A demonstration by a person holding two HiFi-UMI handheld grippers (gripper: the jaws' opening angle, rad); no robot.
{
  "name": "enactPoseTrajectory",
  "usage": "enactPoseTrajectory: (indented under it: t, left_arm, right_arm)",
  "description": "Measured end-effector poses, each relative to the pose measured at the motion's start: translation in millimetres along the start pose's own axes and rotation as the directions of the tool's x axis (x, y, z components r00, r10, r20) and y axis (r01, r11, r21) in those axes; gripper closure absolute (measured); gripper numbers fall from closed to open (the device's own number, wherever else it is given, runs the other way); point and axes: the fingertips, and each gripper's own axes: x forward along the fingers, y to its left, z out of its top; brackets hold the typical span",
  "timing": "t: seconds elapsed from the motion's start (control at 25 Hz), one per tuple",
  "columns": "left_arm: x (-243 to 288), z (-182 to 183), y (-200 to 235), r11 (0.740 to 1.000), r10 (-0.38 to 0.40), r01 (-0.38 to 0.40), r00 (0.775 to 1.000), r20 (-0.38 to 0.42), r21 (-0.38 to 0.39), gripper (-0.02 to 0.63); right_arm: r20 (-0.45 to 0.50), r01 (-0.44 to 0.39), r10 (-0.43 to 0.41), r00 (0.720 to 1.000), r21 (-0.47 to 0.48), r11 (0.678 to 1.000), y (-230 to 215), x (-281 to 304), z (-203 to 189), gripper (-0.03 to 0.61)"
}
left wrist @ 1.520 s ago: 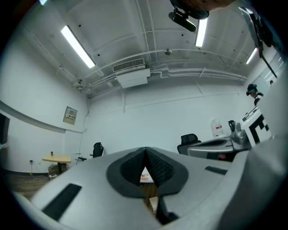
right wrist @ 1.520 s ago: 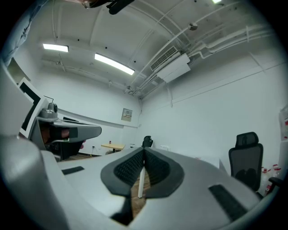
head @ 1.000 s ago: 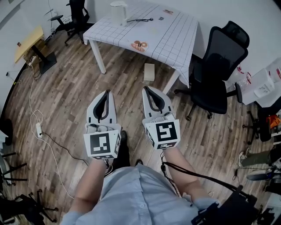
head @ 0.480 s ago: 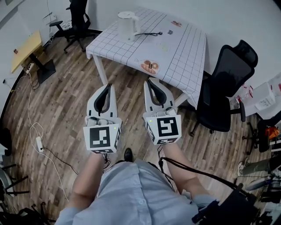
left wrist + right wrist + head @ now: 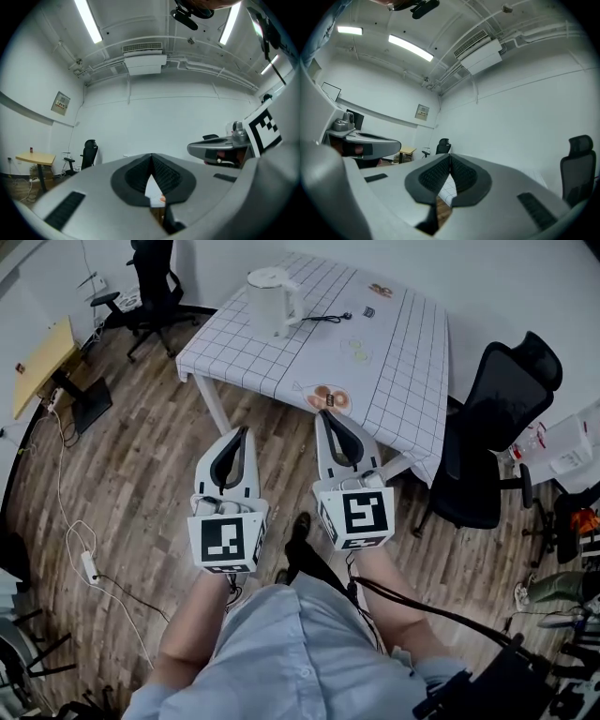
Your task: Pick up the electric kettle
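head-down view of a person in a light blue shirt (image 5: 272, 652), holding two grippers out level over a wooden floor (image 5: 122, 474), both pointing toward 12 o'clock at a white, grid-patterned worktop (image 5: 403, 371).

the electric kettle (image 5: 272, 301) is standing upright on the worktop near its 11 o'clock corner, white, with its handle facing 3 o'clock. it is sitting well apart from both grippers, and neither is touching it.

the left gripper (image 5: 240, 433) is hanging at 7 o'clock from the kettle. in its own view its jaws are pressing together at the tips, ribbed black pads meeting, with nothing between them. the right gripper (image 5: 325, 416) is hanging just beside it at 3 o'clock. its jaws are likewise closing fully on each other and holding nothing, with only a sliver of gridded worktop and floor showing through the gap lower down. each gripper is carrying a cube with black square markers at its 6 o'clock end.

a thin black cable (image 5: 323, 318) is lying on the worktop at 3 o'clock from the kettle. a small orange and dark item (image 5: 328, 397) is resting by the worktop's 6 o'clock edge, just ahead of the right gripper's tips (too small to tell what it is).

a black office chair (image 5: 497, 446) is standing at 3 o'clock beside the worktop, and another black chair (image 5: 150, 277) at 10 o'clock. a small yellow desk (image 5: 37, 357) is sitting at 9 o'clock.
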Motion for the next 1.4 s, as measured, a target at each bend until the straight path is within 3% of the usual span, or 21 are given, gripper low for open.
enactPoseTrajectory:
  t: [0.32,0.6,1.04,1.4]
  left_arm:
    - [79.6,-33.1,37.3,1.000,0.000,0.000,1.000,-0.029,-0.004,0.615]
    - [187.5,-33.4,67.9,1.000,0.010,-0.010,0.999,-0.038,0.002,0.615]
    - [258.0,-12.1,98.8,1.000,0.007,-0.007,1.000,0.019,0.020,0.615]
    - [309.3,-39.8,127.5,0.999,-0.037,0.037,0.999,0.016,0.003,0.615]
  right_arm:
    - [-0.030,-0.006,0.006,1.000,0.012,1.000,-22.2,84.8,-37.4,0.577]
    - [-0.034,-0.015,0.016,0.999,0.031,0.999,-75.1,185.6,-42.0,0.577]
    - [0.014,0.008,-0.008,1.000,0.007,1.000,-106.8,253.3,-23.0,0.577]
    - [-0.057,0.073,-0.071,0.996,0.026,0.997,-117.0,297.2,-65.5,0.577]
